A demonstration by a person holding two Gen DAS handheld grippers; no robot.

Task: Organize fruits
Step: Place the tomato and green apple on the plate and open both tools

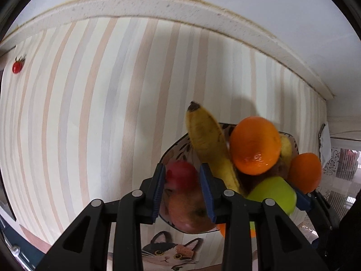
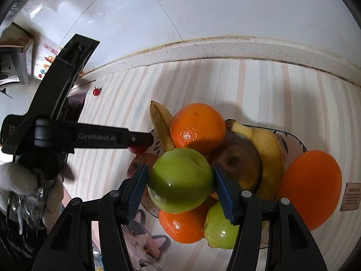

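Note:
A patterned bowl on the striped counter is piled with bananas, oranges, green apples and reddish fruit. My right gripper is shut on a green apple and holds it over the pile. My left gripper has its jaws apart around a small red fruit at the bowl's left side; whether the pads touch it is unclear. A reddish apple lies just below it. The banana and an orange show in the left wrist view.
A small cherry tomato lies alone far left on the counter, also in the right wrist view. An orange sits outside the bowl on the right. A speckled ledge and white wall bound the counter behind. A cat-print mat lies in front.

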